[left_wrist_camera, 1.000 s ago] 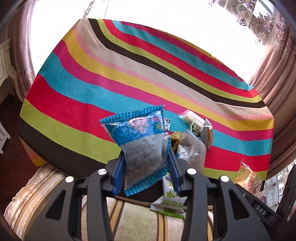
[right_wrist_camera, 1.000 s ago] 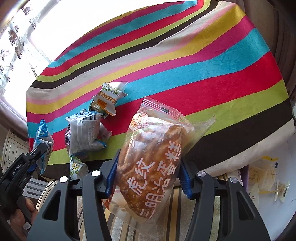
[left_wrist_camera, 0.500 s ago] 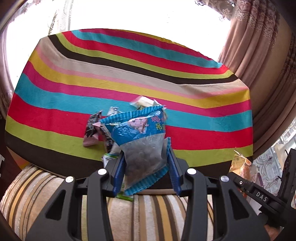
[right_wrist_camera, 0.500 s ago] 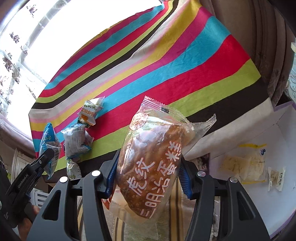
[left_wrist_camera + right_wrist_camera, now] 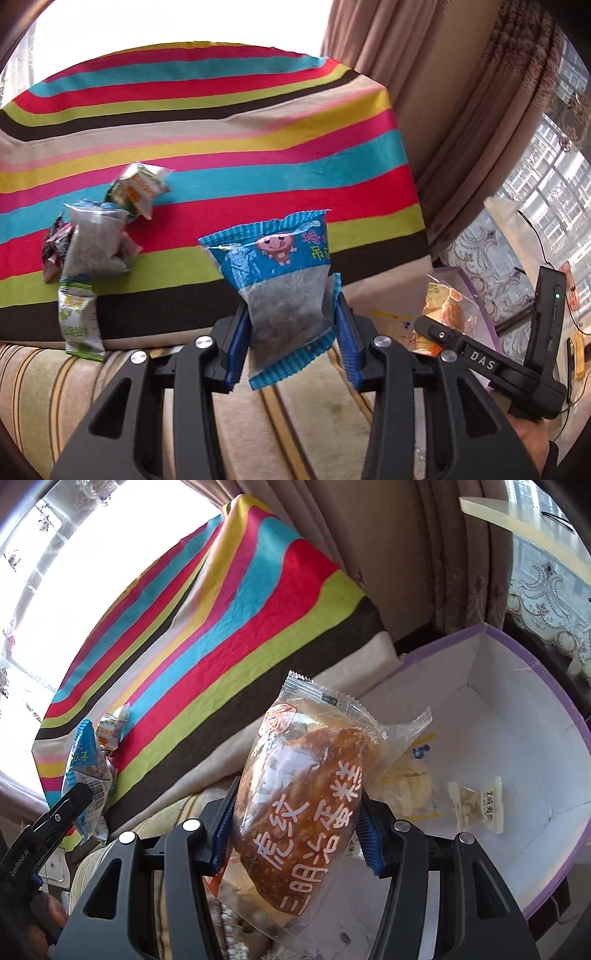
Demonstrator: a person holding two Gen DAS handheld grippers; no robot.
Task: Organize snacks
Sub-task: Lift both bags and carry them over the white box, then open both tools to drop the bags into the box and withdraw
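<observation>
Crinkly plastic on both sides: the left gripper [image 5: 291, 325] has its jaws closed on the blue snack bag [image 5: 282, 291], while the right gripper [image 5: 295, 830] is clamped around the cake packet [image 5: 306, 797], poised over the purple-rimmed box [image 5: 546, 686]. Slippery film could slide free short of the box (both grips look low on the packets). Only the left view shows the leftover snack pile [image 5: 92, 243] on the striped desk [image 5: 258, 147]; only the right shows packets already boxed.
</observation>
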